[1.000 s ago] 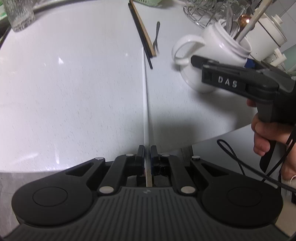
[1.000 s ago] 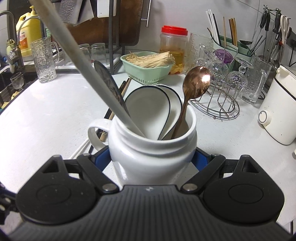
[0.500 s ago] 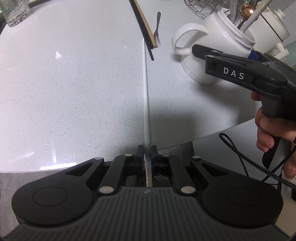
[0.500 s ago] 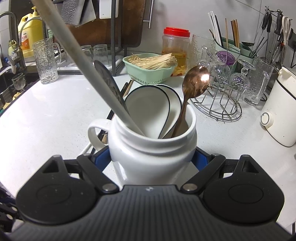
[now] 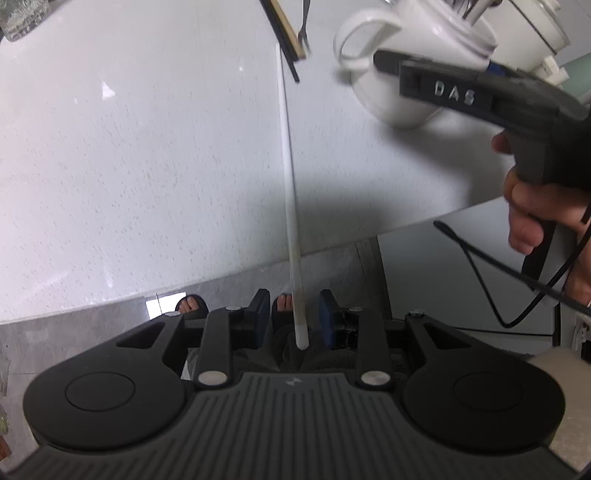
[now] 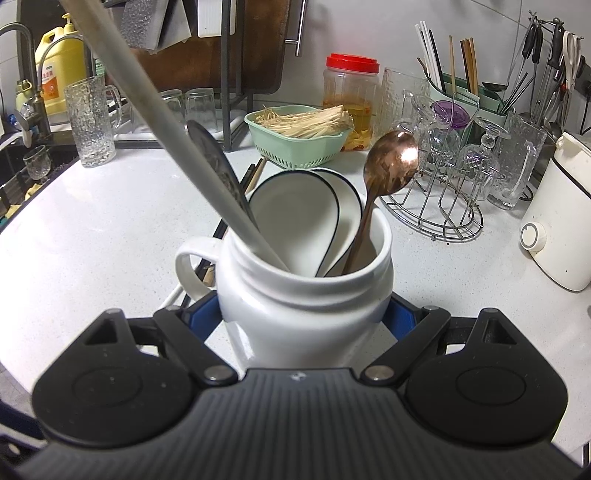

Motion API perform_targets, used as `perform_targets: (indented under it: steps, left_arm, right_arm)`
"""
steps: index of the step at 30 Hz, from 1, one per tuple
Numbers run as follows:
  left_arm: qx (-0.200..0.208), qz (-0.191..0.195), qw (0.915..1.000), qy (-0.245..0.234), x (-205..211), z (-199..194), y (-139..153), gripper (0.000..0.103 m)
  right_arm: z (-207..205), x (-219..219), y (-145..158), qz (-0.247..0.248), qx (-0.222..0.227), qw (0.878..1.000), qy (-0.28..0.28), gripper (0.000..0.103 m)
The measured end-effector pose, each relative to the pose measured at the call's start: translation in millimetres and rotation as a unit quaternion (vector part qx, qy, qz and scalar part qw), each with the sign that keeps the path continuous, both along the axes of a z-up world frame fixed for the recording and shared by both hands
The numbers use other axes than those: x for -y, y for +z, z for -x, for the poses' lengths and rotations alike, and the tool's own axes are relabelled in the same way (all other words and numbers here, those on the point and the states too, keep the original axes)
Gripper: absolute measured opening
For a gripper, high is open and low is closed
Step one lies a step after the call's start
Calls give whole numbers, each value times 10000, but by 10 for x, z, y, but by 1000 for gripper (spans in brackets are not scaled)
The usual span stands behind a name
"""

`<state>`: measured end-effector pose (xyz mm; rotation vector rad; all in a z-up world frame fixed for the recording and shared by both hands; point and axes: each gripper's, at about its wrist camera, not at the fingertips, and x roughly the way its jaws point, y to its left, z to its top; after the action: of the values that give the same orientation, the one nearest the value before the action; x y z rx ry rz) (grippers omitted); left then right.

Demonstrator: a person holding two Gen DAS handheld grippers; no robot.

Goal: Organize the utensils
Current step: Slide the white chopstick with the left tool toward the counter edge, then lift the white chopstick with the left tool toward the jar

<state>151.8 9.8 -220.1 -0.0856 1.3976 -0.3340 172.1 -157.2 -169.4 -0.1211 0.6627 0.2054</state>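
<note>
Counter: white speckled kitchen worktop (image 5: pixel 147 166), pretty crowded along the back wall in the right wrist view.
Far left: sink side, yellow soap bottle (image 6: pixel 59 70) and a textured glass mug (image 6: pixel 92 122) standing near the edge.
Left gripper (image 5: pixel 294 319): pointed steeply down over the counter's front edge, jaws were opening, with a clear gap on both sides of the stick.
White chopstick (image 5: pixel 290 192): ran from the counter surface out past the edge, its blunt near end sat between the two pads, touching neither as far as I could see. Closer to the right pad than the left one.
Dark chopsticks (image 5: pixel 284 40): lying on the counter just past the white one's far tip, small fork (image 5: pixel 303 26) beside them.
Middle: green basket (image 6: pixel 299 136) of pale noodle-looking sticks, red-lidded jar (image 6: pixel 351 92) behind it.
White jar (image 6: pixel 306 291): handled ceramic one, sat on the counter squarely between the right jaws.
Right gripper (image 6: pixel 306 317): spread wide but clamped on the jar's body, blue pads pressed on both sides.
In the jar: a long pale handle (image 6: pixel 166 129) leaning left, two white soup spoons (image 6: pixel 303 214), a copper spoon (image 6: pixel 388 166).
Right: wire glass rack (image 6: pixel 443 184), then a white appliance (image 6: pixel 557 221) at the edge.
</note>
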Motion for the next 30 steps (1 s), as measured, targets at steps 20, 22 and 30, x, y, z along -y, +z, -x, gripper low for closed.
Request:
perform_targets:
  steps: [20,22,30]
  left_arm:
    - [356,-121,9993,-68,-15,0,81,9]
    - [455,-49,9989,-44,-24,2,221,9]
    - [1059,79,9943,48,-196,-139,884,8]
  right_arm:
    - [9,10,-5,-31,92,10000,5,92]
    - [7,9,-4,-29,98,9999,17,92]
    - [19,12,-11,-42,116,9999,11,92]
